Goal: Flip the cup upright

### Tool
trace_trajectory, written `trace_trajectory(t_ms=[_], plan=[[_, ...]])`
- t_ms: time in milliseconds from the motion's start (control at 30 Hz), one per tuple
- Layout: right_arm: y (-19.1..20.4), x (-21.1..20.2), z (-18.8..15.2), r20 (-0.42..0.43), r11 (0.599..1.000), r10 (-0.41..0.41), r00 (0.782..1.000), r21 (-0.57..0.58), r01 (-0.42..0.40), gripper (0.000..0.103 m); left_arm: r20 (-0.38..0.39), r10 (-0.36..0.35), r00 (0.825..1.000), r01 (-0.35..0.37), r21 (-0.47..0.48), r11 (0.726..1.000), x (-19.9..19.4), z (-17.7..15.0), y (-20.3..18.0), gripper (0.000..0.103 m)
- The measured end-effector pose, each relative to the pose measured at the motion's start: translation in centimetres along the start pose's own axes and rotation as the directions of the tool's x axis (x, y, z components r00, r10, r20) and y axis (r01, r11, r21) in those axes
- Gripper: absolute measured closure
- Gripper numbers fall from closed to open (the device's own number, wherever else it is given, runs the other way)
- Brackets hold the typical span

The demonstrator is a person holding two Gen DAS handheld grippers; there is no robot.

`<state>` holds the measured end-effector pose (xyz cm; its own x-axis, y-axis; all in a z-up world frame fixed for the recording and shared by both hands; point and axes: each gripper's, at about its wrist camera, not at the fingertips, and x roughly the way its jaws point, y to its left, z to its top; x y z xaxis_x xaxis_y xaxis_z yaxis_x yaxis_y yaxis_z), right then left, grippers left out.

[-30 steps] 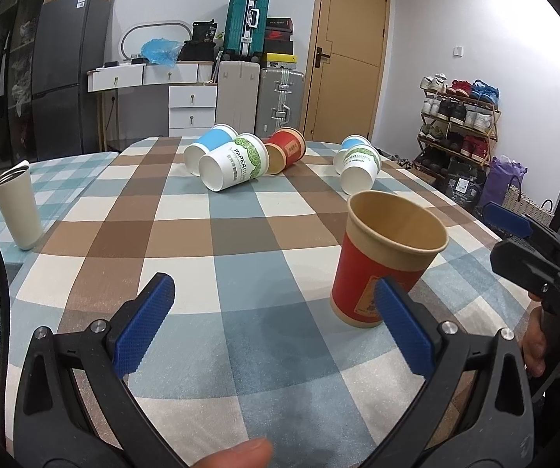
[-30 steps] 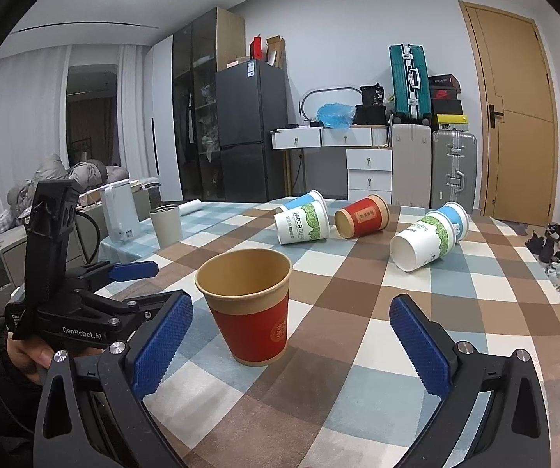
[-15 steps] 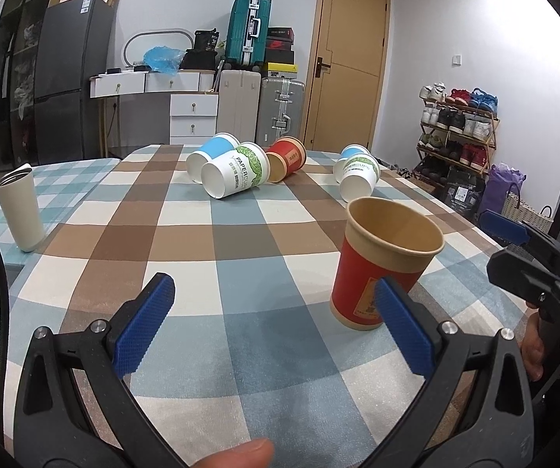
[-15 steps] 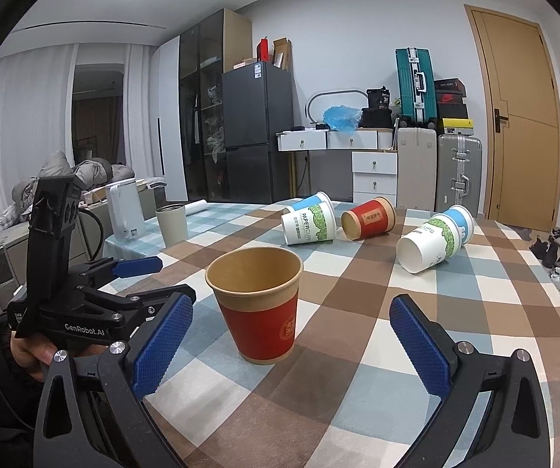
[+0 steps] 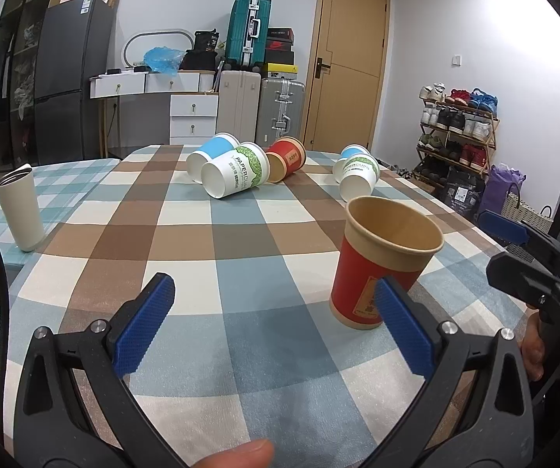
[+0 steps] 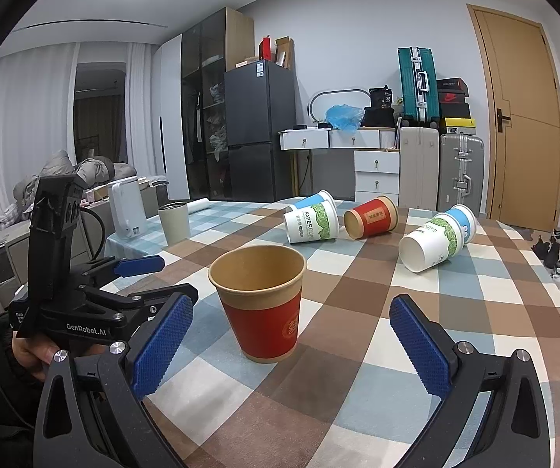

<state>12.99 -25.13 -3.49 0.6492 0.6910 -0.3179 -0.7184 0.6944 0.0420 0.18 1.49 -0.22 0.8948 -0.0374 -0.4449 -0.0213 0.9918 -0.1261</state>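
red cup (image 6: 260,304) upright near desk's (image 6: 358,390) front edge | left gripper (image 5: 276,331), right gripper (image 6: 291,345) fingers released, clear of it | we judge it light, thin-walled, crushable | we'd pinch mid-wall gently

Both open grippers eased back and rose a touch from the upright red paper cup (image 6: 258,306) (which sat lower in each wrist view).
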Motion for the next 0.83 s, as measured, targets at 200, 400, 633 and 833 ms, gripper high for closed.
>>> trace_trajectory(t_ms=[200,400,633,833], plan=[[0.02,0.01,0.01,-0.002,1.000,0.001,1.000,0.000,-0.001,0.000,0.001,-0.001,1.000,0.001,0.002,1.000,0.00,0.00,0.07,0.001],[0.00,0.01,0.03,-0.002,1.000,0.001,1.000,-0.001,-0.001,0.000,0.001,-0.001,1.000,0.001,0.000,1.000,0.00,-0.01,0.01,0.001],[0.09,0.01,-0.04,-0.005,1.000,0.001,1.000,-0.002,-0.001,0.000,0.001,-0.001,1.000,0.001,0.000,1.000,-0.02,-0.03,0.04,0.001],[0.20,0.13,-0.32,-0.010,1.000,0.004,1.000,-0.003,-0.004,0.000,0.005,-0.003,1.000,0.003,-0.006,1.000,-0.17,-0.05,0.14,0.001]])
